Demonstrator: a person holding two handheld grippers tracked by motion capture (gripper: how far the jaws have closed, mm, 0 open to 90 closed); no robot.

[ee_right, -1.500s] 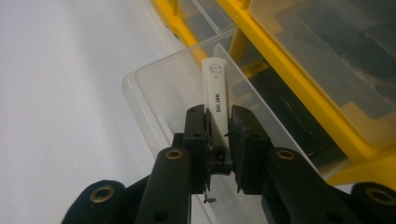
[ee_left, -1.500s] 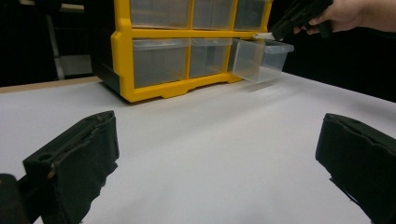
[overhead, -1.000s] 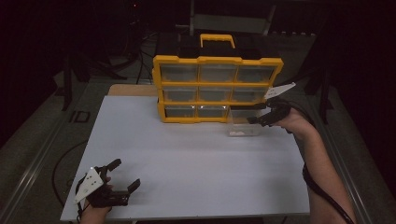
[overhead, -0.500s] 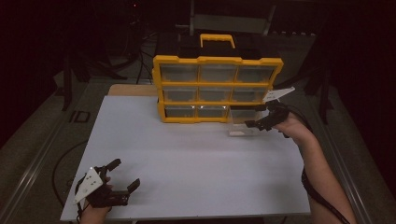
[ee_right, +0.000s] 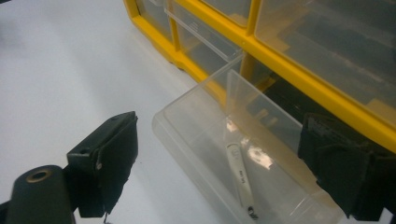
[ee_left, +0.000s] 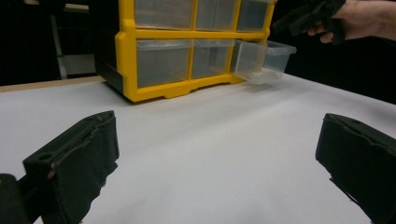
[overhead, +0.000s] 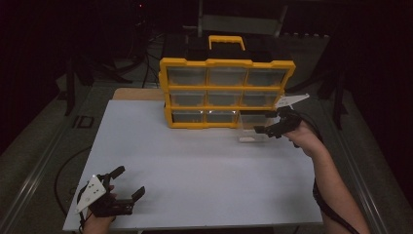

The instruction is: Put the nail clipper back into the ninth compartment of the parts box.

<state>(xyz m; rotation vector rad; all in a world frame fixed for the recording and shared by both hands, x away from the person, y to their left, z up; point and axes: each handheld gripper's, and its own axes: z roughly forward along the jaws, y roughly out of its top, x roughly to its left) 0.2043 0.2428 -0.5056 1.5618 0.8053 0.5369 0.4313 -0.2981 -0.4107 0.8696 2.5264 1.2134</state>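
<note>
1. The clear drawer [ee_right: 243,158] at the bottom right of the yellow organizer [overhead: 226,92] is pulled out. The white pen-like stick [ee_right: 240,175] is not picked up yet.
2. The stick lies inside this drawer. The other drawers look closed.
3. The right gripper [ee_right: 224,172] is spread wide over the drawer.
4. The left gripper [ee_left: 219,172] is spread wide too, near the table's [overhead: 204,170] front edge.

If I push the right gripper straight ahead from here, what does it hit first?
Most likely the pulled-out clear drawer, which lies between the open right gripper jaws; beyond it stands the yellow organizer. Depth is hard to judge.
</note>
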